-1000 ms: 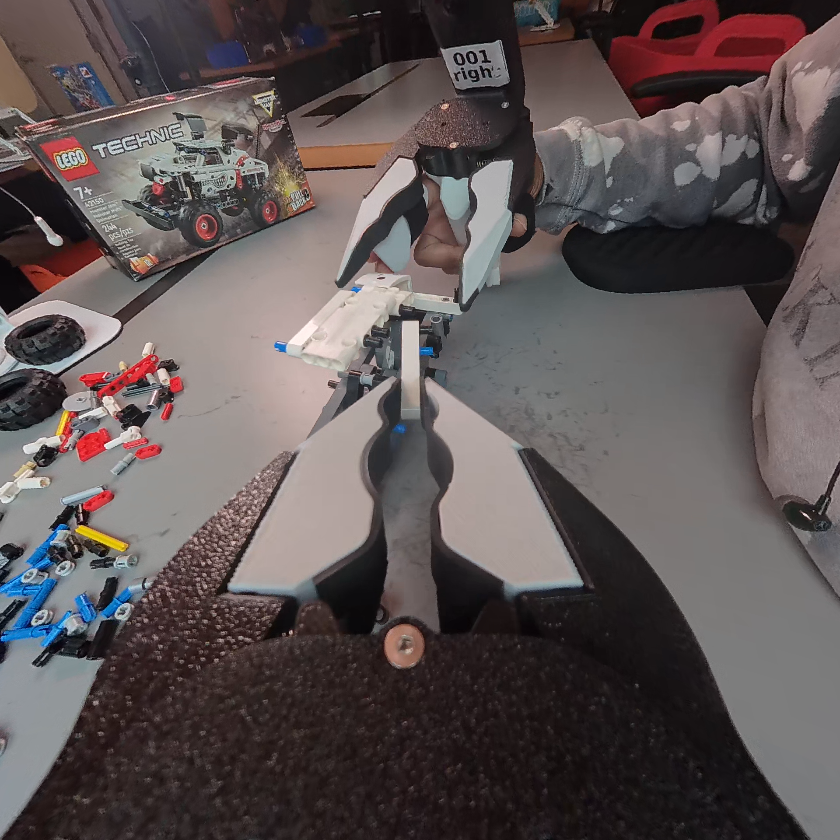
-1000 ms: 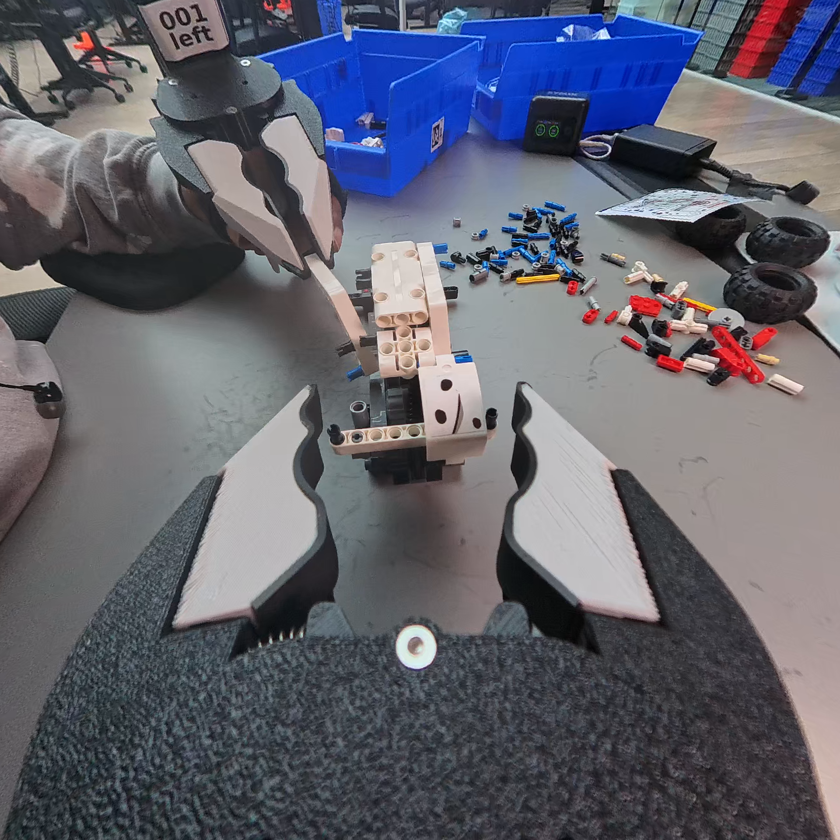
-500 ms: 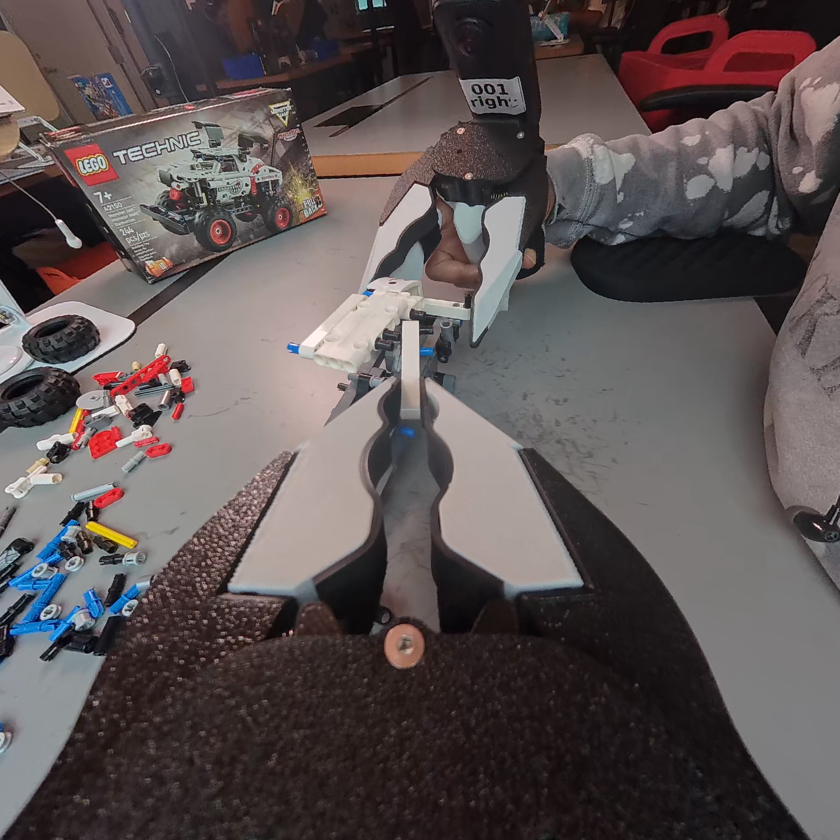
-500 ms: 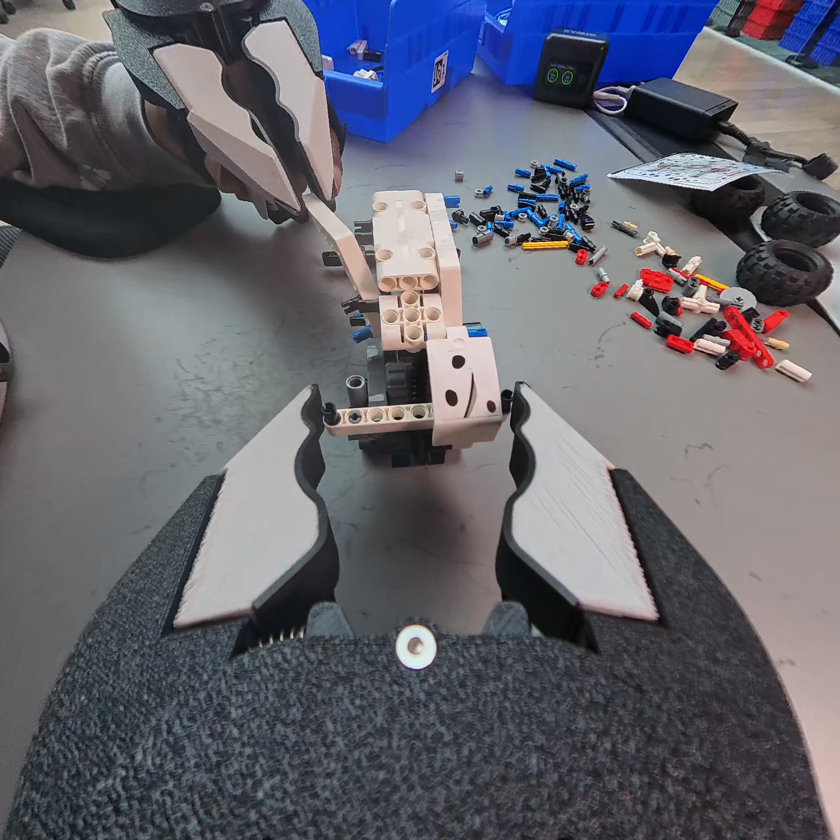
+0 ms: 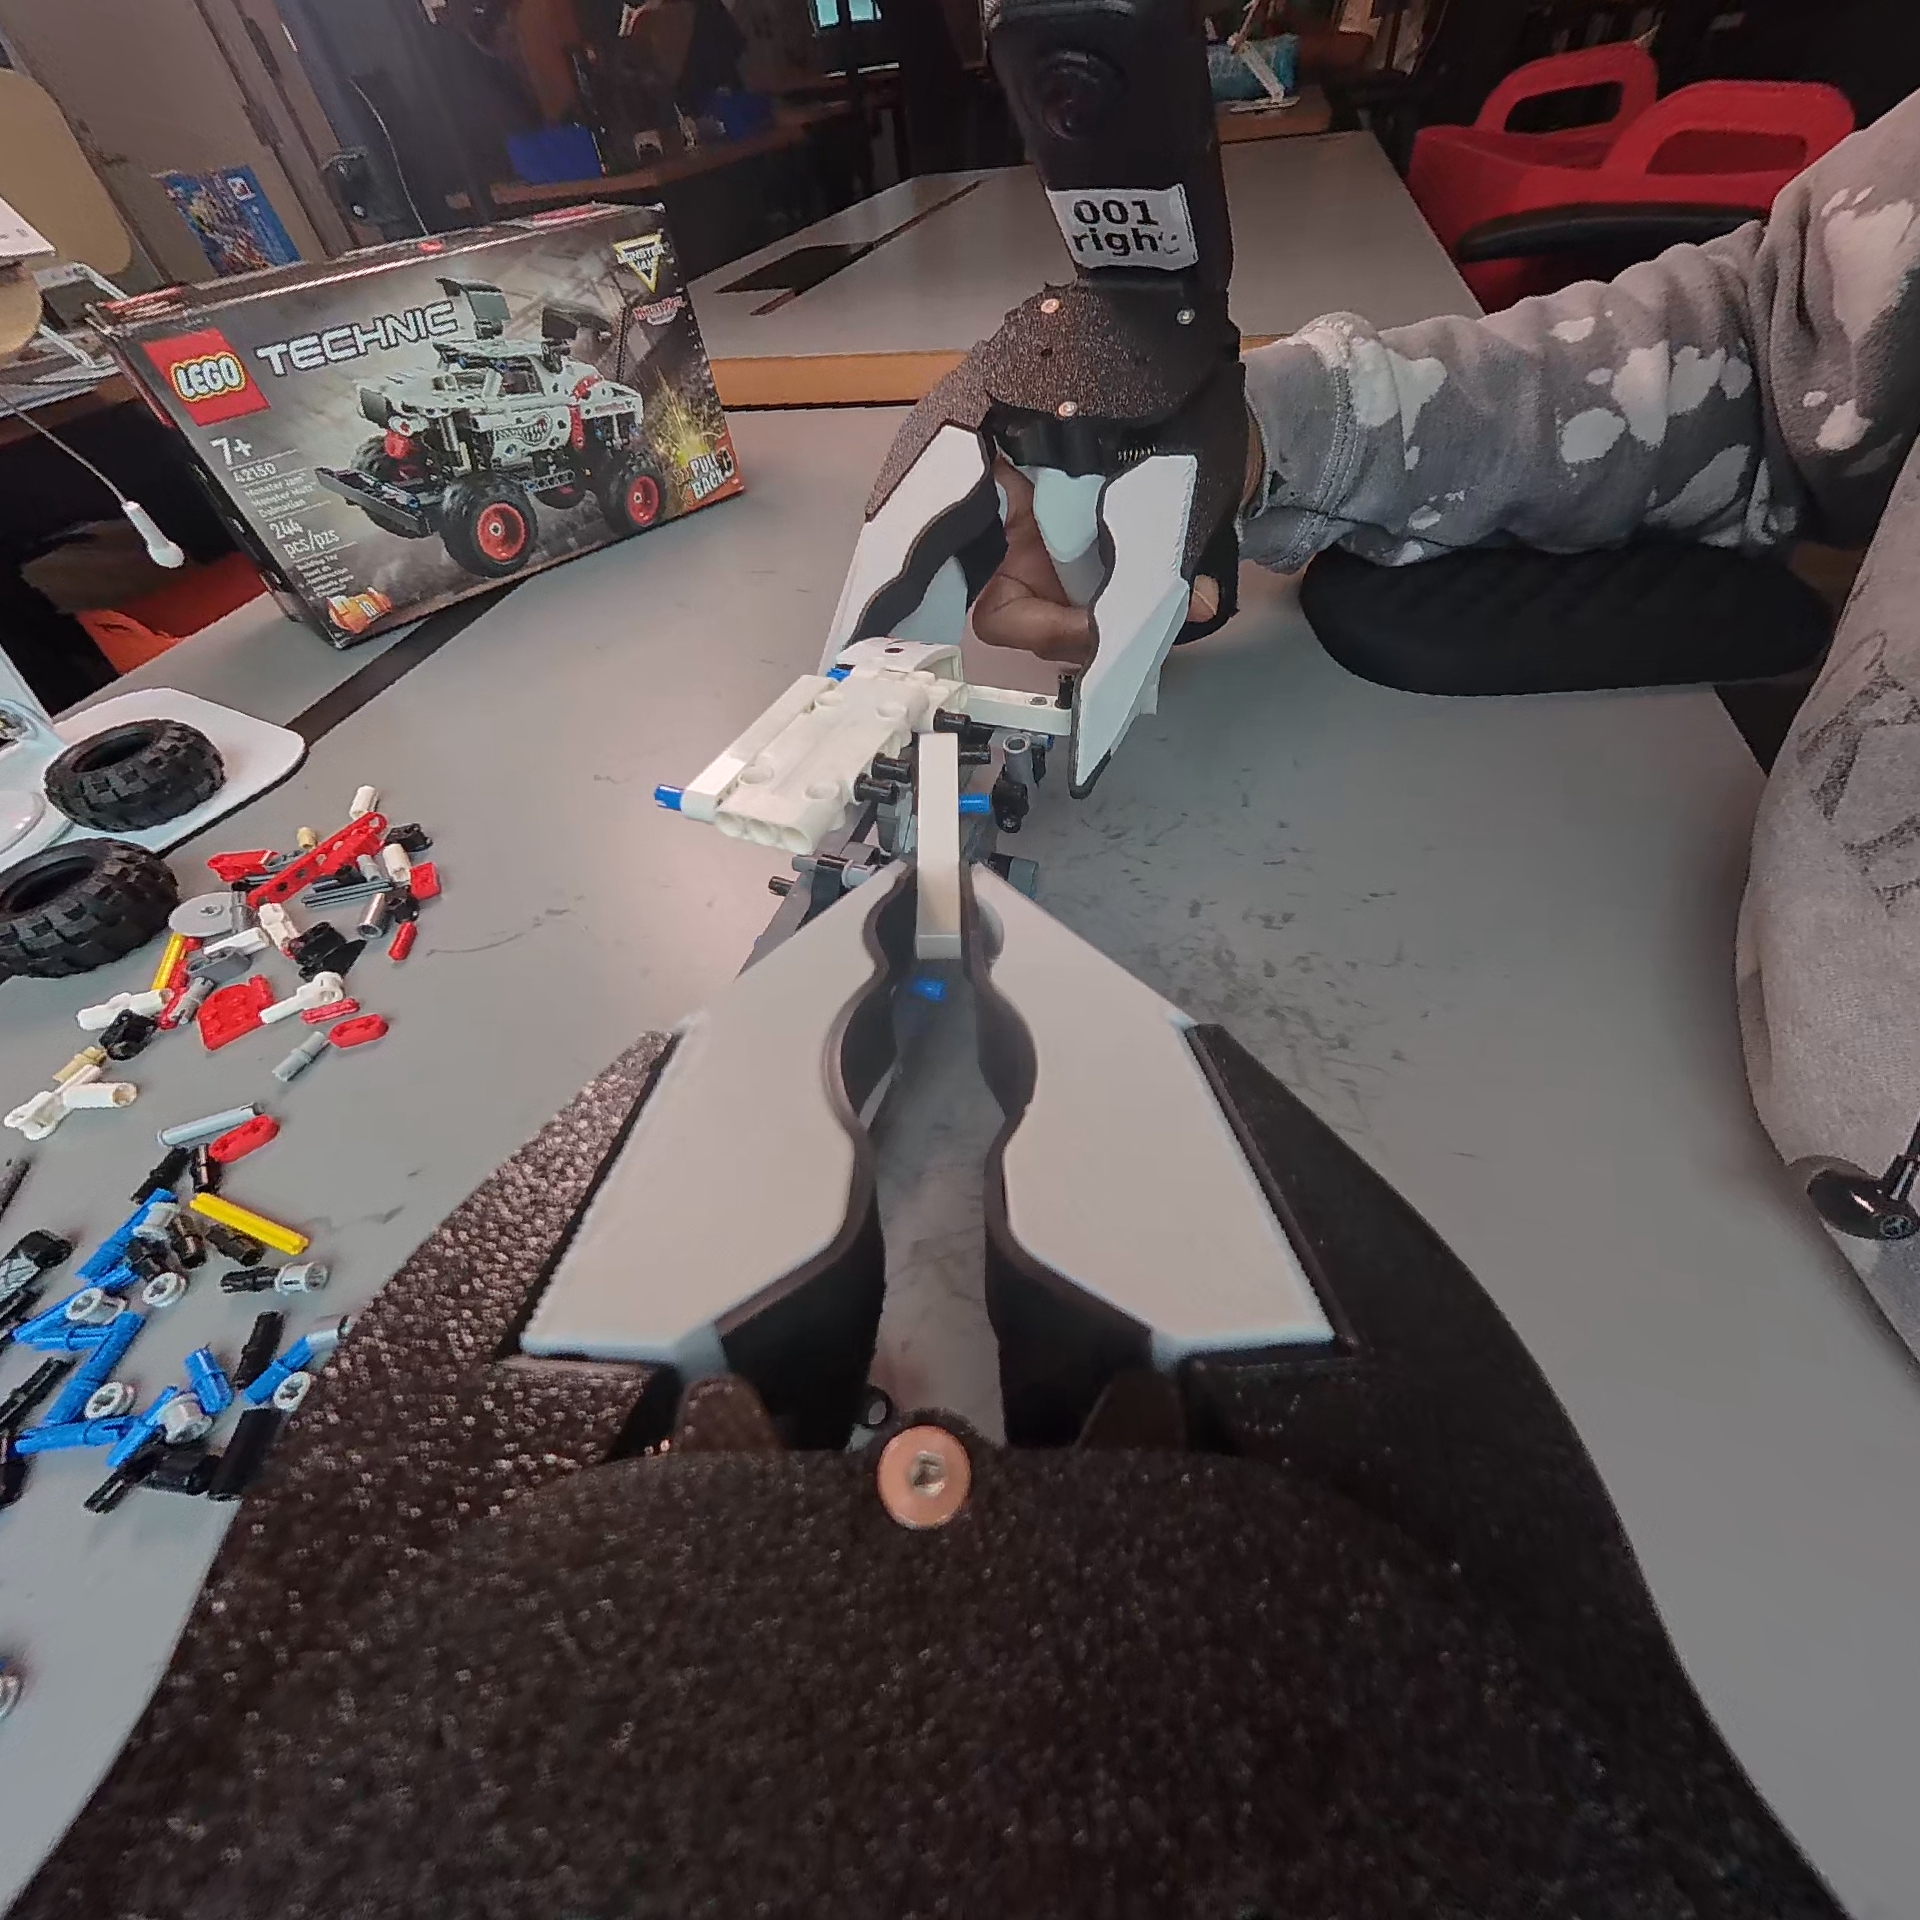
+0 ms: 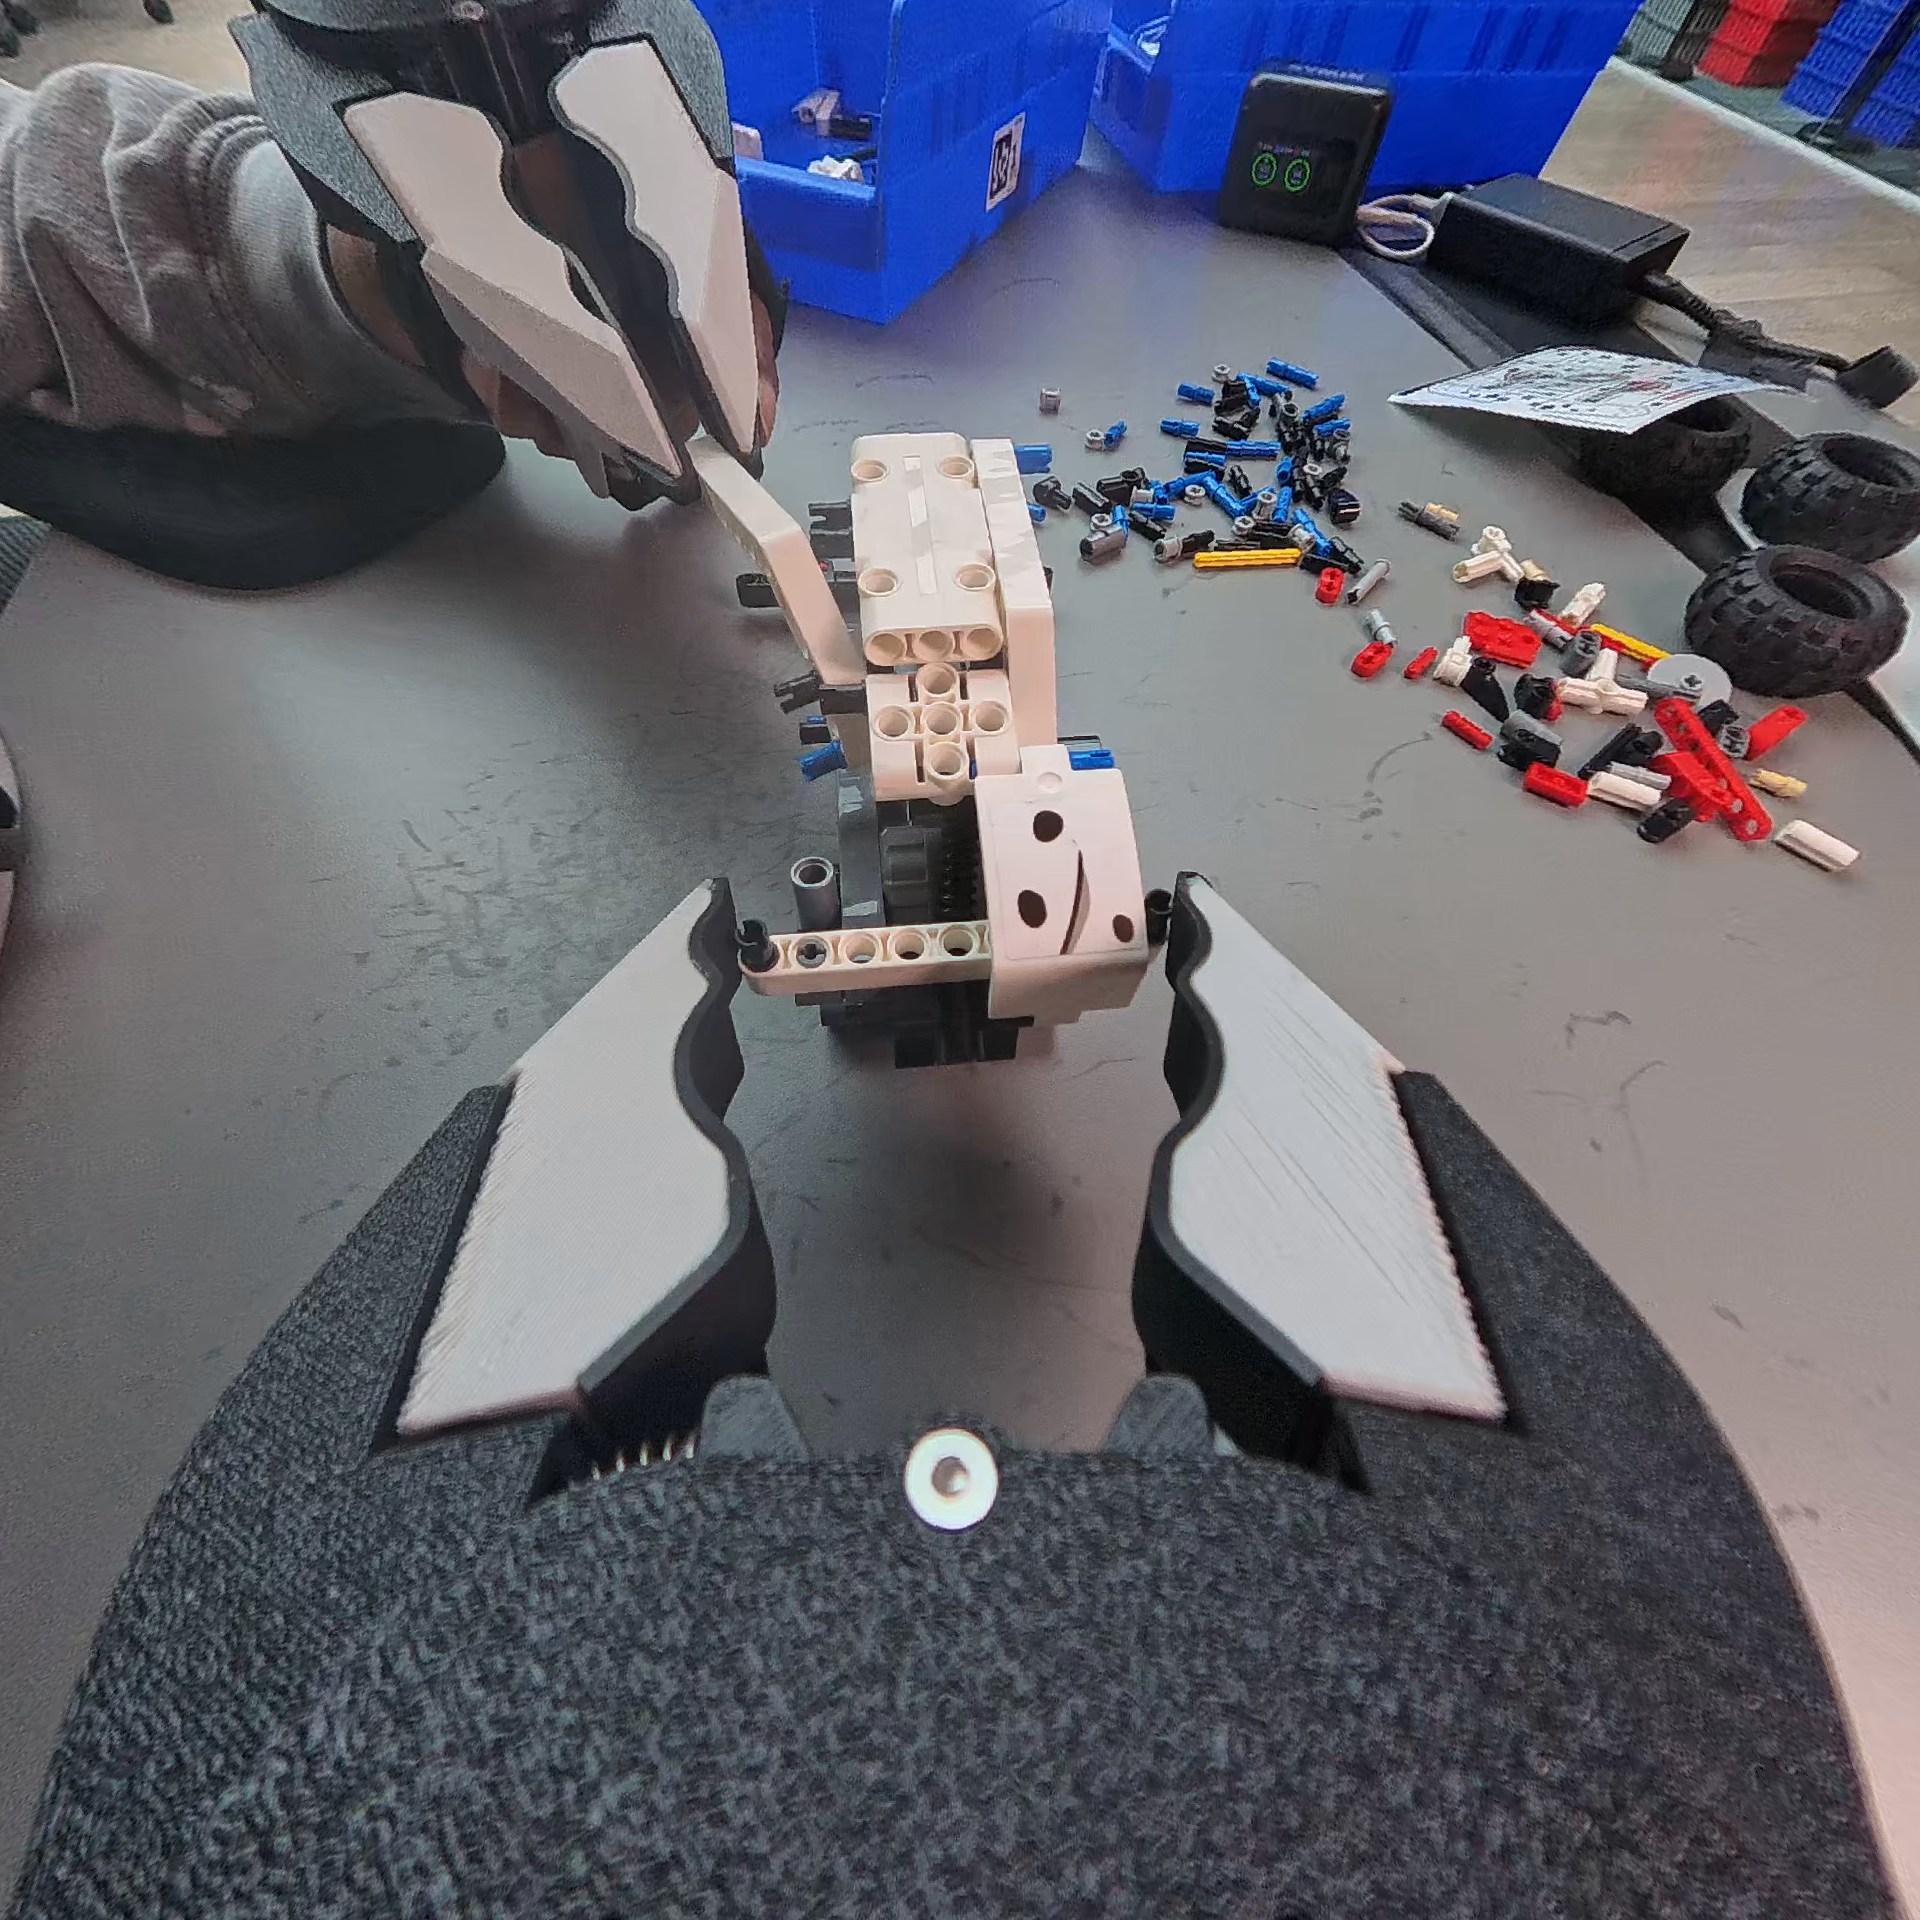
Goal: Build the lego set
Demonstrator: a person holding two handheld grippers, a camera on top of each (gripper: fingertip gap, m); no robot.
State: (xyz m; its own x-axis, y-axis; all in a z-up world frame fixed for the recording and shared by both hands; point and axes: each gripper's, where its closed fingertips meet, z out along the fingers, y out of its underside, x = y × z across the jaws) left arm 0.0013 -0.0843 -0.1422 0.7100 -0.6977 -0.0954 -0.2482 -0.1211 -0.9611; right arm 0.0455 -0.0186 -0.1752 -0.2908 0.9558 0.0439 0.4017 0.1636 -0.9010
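Our left gripper (image 5: 938, 914) has its two white fingers pinched together on a long white flat lego panel (image 5: 936, 842) that leans against the side of the half-built white and dark grey lego truck body (image 6: 951, 665). Our right gripper (image 6: 948, 914) stands spread wide, its fingers flanking the near end of the model, where a white perforated beam (image 6: 868, 951) and a spotted white curved panel (image 6: 1060, 899) sit between the tips; whether the tips touch the model we cannot tell.

The model rests in the middle of a scuffed grey tabletop (image 6: 416, 831). To one side of it we see a scatter of small loose lego pieces (image 6: 1247, 488) in blue and black, and farther along a scatter of red, white and yellow pieces (image 6: 1621, 717). Near the red pieces lie black knobbly rubber tyres (image 6: 1792, 618) and a printed sheet (image 6: 1569, 387).

At the table's far edge in the right wrist view stand blue plastic bins (image 6: 883, 177), a small black device with green lights (image 6: 1299, 145) and a black power brick (image 6: 1548, 239) with its cable. In the left wrist view, the printed lego set box (image 5: 436, 416) stands on the table, with red chairs (image 5: 1621, 145) and more tables in the dim room behind.
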